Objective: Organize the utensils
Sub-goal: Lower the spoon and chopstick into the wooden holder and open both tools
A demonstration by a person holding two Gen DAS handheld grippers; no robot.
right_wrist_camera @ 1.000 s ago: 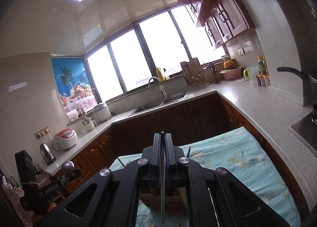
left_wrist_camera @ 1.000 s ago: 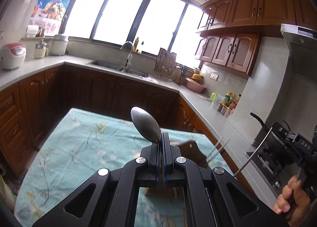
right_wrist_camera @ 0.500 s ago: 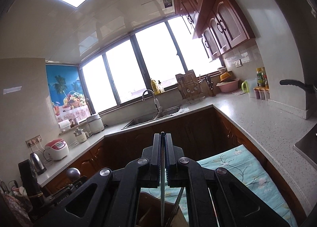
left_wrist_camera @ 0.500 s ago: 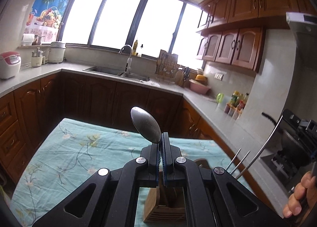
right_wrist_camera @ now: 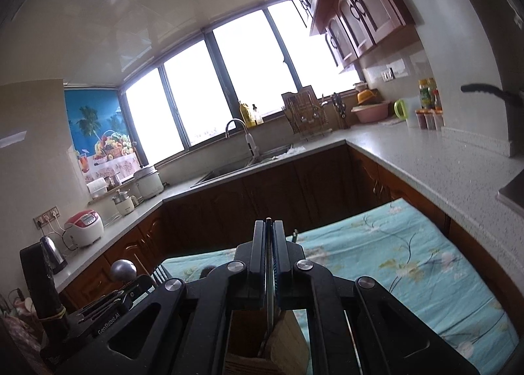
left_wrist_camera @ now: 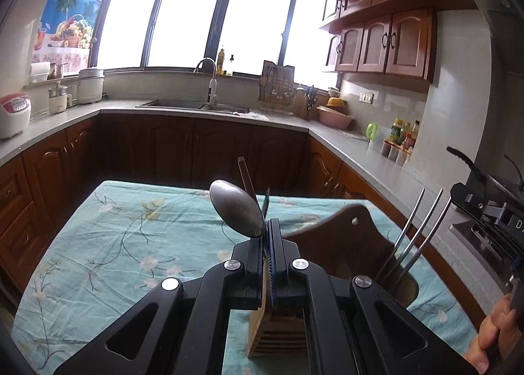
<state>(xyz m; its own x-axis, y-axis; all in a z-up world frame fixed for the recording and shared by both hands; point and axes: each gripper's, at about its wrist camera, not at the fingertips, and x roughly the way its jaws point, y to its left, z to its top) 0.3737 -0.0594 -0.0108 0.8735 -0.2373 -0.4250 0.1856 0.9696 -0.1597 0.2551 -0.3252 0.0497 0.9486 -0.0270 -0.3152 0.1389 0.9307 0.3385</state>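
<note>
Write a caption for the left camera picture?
Left tool grips a spoon above the wooden holder.

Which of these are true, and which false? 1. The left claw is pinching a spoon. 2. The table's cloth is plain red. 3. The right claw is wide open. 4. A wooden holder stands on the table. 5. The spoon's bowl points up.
1. True: the left claw is shut on the spoon.
2. False: the tablecloth is turquoise with a flower pattern.
3. False: the right claw is shut on a thin metal utensil.
4. True: the wooden holder stands there, below the claws.
5. True: its bowl sticks up above the claw's tips.
</note>
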